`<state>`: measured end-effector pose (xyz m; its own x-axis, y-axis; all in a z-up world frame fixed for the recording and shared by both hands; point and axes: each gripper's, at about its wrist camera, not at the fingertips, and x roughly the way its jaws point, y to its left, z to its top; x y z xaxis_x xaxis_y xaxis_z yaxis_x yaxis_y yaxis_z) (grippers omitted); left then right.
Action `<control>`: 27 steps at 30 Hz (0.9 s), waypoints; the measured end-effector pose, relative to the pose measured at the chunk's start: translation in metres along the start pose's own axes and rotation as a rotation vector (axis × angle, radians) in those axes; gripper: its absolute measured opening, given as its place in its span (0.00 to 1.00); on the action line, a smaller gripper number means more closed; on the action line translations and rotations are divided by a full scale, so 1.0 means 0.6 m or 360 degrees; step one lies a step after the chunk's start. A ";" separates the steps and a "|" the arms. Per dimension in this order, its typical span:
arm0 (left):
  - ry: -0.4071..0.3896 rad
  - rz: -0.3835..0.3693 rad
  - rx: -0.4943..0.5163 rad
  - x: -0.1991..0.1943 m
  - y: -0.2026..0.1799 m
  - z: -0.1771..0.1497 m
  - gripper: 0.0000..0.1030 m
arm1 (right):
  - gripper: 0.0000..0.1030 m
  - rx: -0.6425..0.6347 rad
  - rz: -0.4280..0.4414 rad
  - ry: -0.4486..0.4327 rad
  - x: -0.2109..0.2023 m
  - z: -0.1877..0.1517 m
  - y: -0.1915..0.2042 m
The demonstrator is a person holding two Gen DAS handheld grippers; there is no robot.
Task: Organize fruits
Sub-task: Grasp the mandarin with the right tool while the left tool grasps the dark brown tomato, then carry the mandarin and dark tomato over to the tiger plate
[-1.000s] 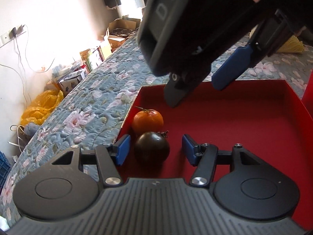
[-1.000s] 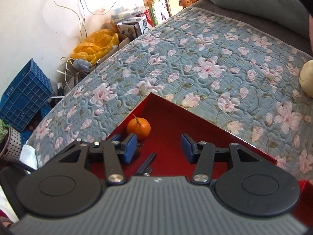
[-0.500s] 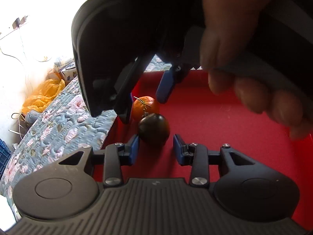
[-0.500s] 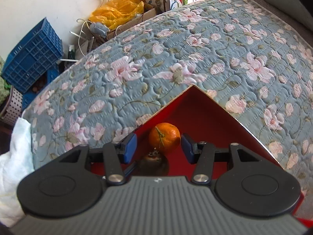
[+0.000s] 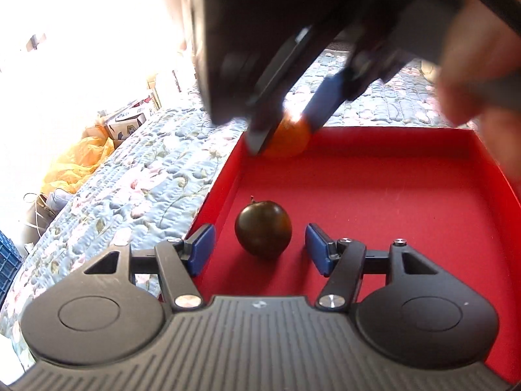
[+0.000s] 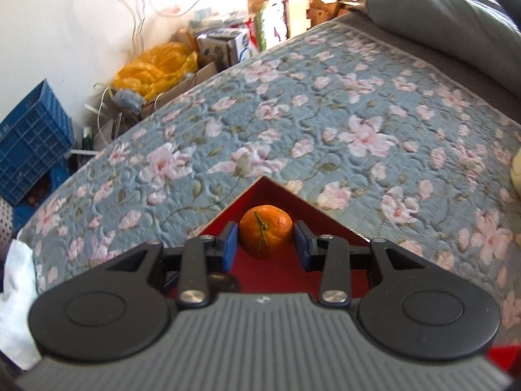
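Crowding orange [image 6: 266,235]: red tray [image 6: 260,186] corner walls.

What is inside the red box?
The red box holds an orange in its far corner, between the right gripper pads, and a dark fruit. The gripper covers part of the floor.

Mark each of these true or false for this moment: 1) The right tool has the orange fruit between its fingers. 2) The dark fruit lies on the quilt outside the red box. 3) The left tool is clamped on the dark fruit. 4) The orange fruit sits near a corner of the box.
1) True: the right tool, whose jaws have just been closing, has the orange fruit between its fingers.
2) False: the dark fruit lies inside the red box.
3) False: the left tool is open, with gaps on both sides of the dark fruit.
4) True.
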<state>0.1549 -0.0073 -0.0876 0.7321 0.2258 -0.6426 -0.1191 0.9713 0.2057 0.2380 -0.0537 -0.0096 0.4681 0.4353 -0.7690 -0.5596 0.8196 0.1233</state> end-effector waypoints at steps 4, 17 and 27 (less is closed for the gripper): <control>-0.0027 -0.0020 0.0006 0.003 -0.007 0.002 0.64 | 0.39 0.0111 -0.0077 -0.0218 -0.085 -0.031 -0.014; -0.0004 -0.0097 -0.0062 -0.014 0.019 -0.013 0.41 | 0.39 0.0270 -0.0311 -0.0492 -0.296 -0.235 0.015; -0.0103 -0.0280 -0.0094 -0.099 0.031 -0.039 0.41 | 0.39 0.0376 -0.0394 -0.0500 -0.351 -0.355 0.023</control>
<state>0.0937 -0.0010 -0.0626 0.7864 0.0490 -0.6157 -0.0232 0.9985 0.0498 -0.0140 -0.2133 0.0205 0.7729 0.2777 -0.5705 -0.2507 0.9596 0.1275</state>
